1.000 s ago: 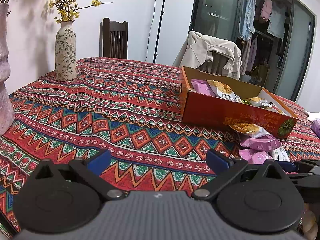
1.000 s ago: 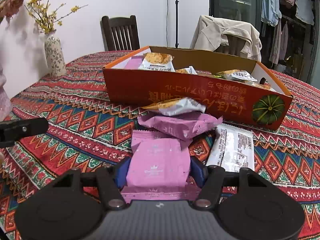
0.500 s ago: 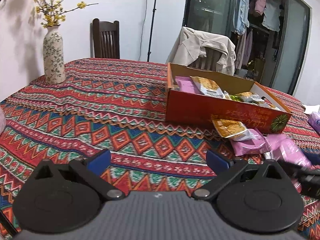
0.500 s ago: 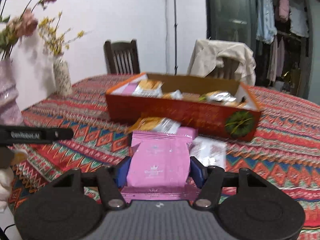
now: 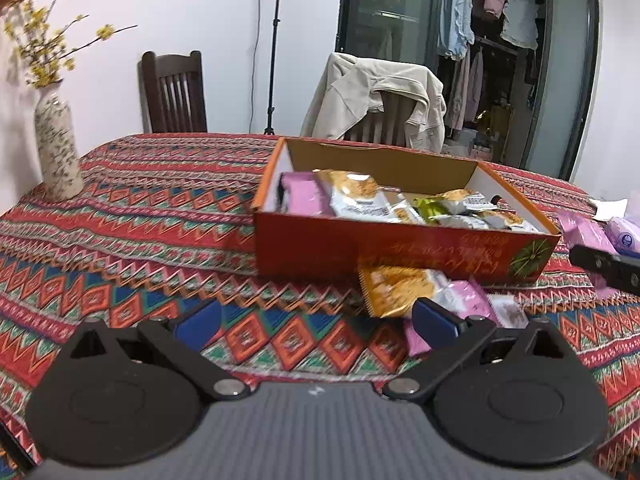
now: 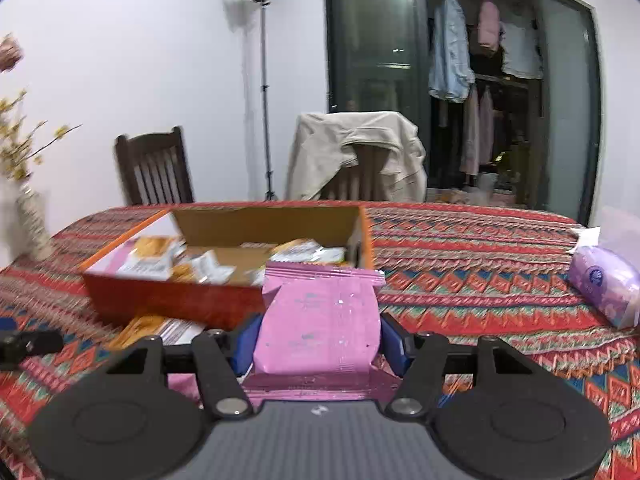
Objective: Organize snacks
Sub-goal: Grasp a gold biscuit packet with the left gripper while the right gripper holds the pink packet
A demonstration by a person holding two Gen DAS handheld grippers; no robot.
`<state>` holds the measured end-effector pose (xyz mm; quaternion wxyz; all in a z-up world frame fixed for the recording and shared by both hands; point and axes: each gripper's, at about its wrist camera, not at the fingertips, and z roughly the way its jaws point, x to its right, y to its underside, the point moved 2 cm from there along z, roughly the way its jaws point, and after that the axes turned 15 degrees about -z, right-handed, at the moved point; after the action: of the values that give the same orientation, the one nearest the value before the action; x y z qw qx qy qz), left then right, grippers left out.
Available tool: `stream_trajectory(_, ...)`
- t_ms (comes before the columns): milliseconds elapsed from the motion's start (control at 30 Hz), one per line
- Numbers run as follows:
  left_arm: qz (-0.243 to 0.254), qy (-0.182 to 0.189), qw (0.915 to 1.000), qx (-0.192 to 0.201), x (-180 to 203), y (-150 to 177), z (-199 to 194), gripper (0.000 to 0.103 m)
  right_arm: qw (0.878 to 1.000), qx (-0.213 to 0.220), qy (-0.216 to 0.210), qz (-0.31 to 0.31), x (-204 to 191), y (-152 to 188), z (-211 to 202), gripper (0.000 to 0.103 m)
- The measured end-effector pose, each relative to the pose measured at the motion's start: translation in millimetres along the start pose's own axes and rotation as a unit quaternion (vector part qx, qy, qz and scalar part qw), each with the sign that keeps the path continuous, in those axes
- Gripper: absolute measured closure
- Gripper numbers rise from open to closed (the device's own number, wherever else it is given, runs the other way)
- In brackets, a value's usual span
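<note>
Carry pink packet, pinched in right claw, over orange box's near wall; left claw wide, empty.

The right gripper, clamped on the pink snack packet, has lifted it off the tablecloth and up toward the orange box.

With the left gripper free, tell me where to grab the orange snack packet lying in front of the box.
Take the orange snack packet by its near crimped edge, coming in low from the table's front side. It lies flat with its far end against the orange box wall and a pink packet beside it, so the near edge looks like the only free lip. The left gripper stands open.
</note>
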<state>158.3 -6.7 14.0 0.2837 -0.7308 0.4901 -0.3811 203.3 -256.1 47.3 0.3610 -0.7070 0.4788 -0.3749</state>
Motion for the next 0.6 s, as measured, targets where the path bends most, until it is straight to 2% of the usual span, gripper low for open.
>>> stream_trajectory(233, 0.016, 0.003, 0.9998, -0.014, 30.6, -4.8, 25.6, 0.0, 0.999, 0.009, 0.007, 0.041, 22.1, 10.4, 27.2, 0.042)
stream_trajectory(333, 0.024, 0.001, 0.9994, -0.026, 42.8, -4.5, 40.2, 0.0, 0.999, 0.003, 0.023, 0.037, 22.2, 18.0, 32.2, 0.042)
stream_trajectory(600, 0.023, 0.002, 0.9984, -0.052, 66.4, -0.7, 78.4, 0.0, 0.999, 0.013, 0.021, 0.03, 15.1, 25.6, 28.1, 0.041)
